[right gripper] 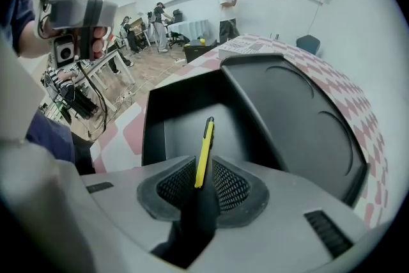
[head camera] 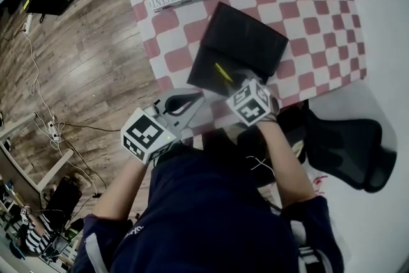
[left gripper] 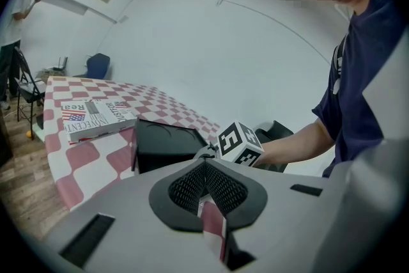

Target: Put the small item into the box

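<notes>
Right gripper (right gripper: 203,181) pinching yellow pen (right gripper: 204,149) upright; pen tip over open black box (right gripper: 182,131). Left gripper (left gripper: 206,183) pressed together, empty, off to side. Judgement: lower pen close to box floor, tilt flat, release gently to avoid bounce-out.

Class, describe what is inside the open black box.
The black box shows a bare floor; only the yellow pen, clamped in the right gripper, points over it. That gripper covers the floor's near part.
</notes>
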Demonstrator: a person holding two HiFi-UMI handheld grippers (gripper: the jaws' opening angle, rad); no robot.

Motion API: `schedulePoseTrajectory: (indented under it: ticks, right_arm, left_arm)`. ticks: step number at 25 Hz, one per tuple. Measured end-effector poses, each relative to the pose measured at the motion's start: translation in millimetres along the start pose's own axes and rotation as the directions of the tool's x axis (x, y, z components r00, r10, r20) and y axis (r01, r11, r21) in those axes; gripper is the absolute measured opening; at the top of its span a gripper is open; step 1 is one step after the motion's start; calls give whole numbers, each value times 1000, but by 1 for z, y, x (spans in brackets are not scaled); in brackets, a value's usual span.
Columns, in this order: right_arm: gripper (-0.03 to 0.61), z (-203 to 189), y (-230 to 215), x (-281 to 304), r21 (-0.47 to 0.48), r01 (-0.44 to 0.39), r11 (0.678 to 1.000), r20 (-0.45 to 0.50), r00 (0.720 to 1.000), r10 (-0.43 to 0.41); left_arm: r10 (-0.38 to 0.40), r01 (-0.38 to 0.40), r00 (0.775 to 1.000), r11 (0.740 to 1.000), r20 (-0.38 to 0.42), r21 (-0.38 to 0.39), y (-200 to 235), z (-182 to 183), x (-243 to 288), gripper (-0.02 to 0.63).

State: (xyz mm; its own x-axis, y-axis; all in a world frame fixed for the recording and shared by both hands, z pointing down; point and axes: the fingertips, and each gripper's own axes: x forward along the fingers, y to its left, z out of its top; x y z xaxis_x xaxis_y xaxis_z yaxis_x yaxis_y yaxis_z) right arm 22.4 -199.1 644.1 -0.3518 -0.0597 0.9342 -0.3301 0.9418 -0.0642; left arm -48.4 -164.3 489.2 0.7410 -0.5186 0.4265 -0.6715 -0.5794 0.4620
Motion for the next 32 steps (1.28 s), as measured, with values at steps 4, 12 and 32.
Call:
schedulePoseTrajectory:
  ticks: [4, 12, 32]
  right_arm:
    - [80, 9, -3, -21, 51, 20, 998, 72, 997, -24]
    - [53, 39, -4, -87, 150, 52, 987, 272, 958, -92]
    - [17, 43, 25, -215, 310, 51, 949, 574, 786, -230]
  left_arm:
    - [-16, 16, 1000, 999, -3, 31, -5, 5, 1, 32]
    - [-50, 48, 999, 994, 11, 101, -21, 28, 1, 32]
    - [-96, 90, 995, 970, 12, 227, -67, 54, -14, 32]
